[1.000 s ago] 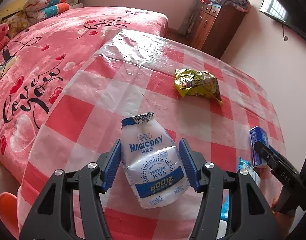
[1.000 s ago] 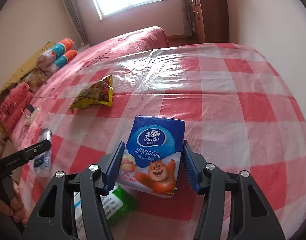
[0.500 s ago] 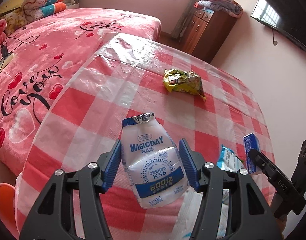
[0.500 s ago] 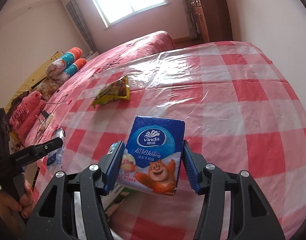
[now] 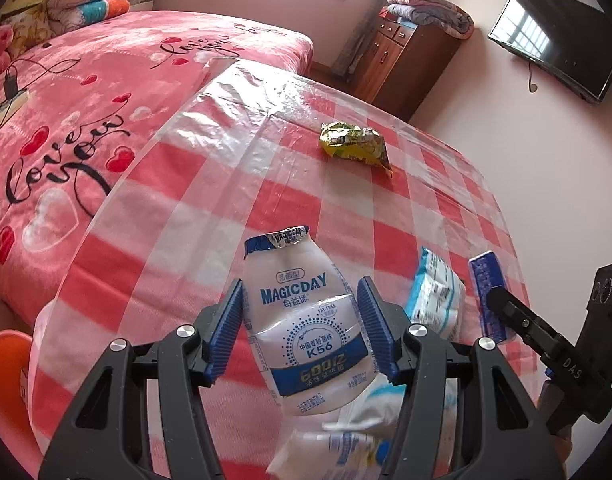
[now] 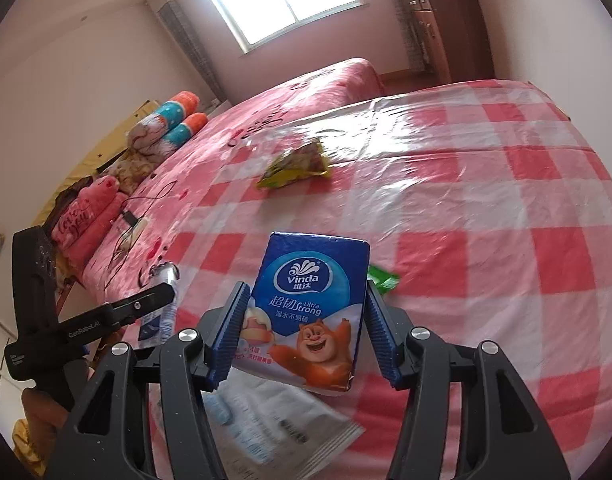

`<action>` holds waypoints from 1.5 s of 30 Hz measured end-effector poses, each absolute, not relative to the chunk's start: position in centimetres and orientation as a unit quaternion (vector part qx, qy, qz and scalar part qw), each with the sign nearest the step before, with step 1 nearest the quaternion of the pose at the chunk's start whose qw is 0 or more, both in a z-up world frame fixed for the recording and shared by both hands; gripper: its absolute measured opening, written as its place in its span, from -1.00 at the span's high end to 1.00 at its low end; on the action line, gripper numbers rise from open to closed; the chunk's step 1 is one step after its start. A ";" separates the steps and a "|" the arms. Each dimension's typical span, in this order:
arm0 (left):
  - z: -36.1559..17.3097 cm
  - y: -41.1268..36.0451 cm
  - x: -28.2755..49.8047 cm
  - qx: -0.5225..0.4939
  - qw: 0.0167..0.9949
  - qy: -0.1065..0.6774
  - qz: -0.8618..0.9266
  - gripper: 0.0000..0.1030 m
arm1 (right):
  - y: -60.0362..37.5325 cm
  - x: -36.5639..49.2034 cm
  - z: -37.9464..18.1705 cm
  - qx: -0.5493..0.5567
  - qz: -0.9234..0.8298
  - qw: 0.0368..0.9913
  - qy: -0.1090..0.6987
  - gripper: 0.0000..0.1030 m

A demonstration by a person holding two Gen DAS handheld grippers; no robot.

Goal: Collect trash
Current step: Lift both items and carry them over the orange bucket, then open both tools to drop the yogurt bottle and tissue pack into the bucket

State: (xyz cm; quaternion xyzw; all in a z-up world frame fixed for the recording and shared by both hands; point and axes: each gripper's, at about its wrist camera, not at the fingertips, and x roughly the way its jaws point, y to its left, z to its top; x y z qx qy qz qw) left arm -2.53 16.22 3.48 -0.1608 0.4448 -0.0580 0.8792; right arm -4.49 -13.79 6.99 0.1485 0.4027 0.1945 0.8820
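Observation:
My left gripper (image 5: 302, 320) is shut on a crushed white MAGICDAY drink bottle (image 5: 306, 332) and holds it above the red-and-white checked table (image 5: 210, 200). My right gripper (image 6: 306, 328) is shut on a blue Vinda tissue pack (image 6: 309, 312), also lifted above the table. A yellow-green snack bag (image 5: 353, 146) lies far out on the table; it also shows in the right wrist view (image 6: 296, 166). The right gripper with the tissue pack shows at the right of the left wrist view (image 5: 489, 300). The left gripper shows at the left of the right wrist view (image 6: 162, 300).
White and blue wrappers (image 5: 435, 300) lie near the table's front edge, and a white printed bag (image 6: 274, 420) and a green wrapper (image 6: 379, 280) lie under the right gripper. A pink bed (image 5: 66, 100) borders the table. A wooden cabinet (image 5: 401, 60) and wall television (image 5: 557, 44) stand beyond.
Both grippers have pulled back and risen with their loads; the snack bag looks farther away and more wrappers at the front edge have come into view.

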 end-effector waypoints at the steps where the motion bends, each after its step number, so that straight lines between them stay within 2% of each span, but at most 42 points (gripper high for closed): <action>1: 3.6 16.5 -3.0 -0.162 0.879 0.444 -0.059 -0.13 | -13.4 -4.8 7.1 0.147 0.198 0.881 0.404 -0.12; 15: 4.7 21.4 -9.1 -0.193 0.884 0.423 -0.043 -0.13 | -6.2 -8.5 8.8 0.114 0.275 0.863 0.409 -0.12; 24: 4.7 27.7 -14.1 -0.216 0.884 0.414 0.013 -0.13 | 1.8 -11.1 9.4 0.070 0.353 0.831 0.423 -0.12; 41: -2.5 39.2 -21.2 -0.279 0.838 0.449 0.136 -0.13 | 18.3 -15.8 8.3 -0.045 0.487 0.754 0.439 -0.12; 45: -4.2 40.2 -21.7 -0.283 0.827 0.463 0.148 -0.13 | 20.7 -15.8 7.2 -0.054 0.501 0.737 0.451 -0.22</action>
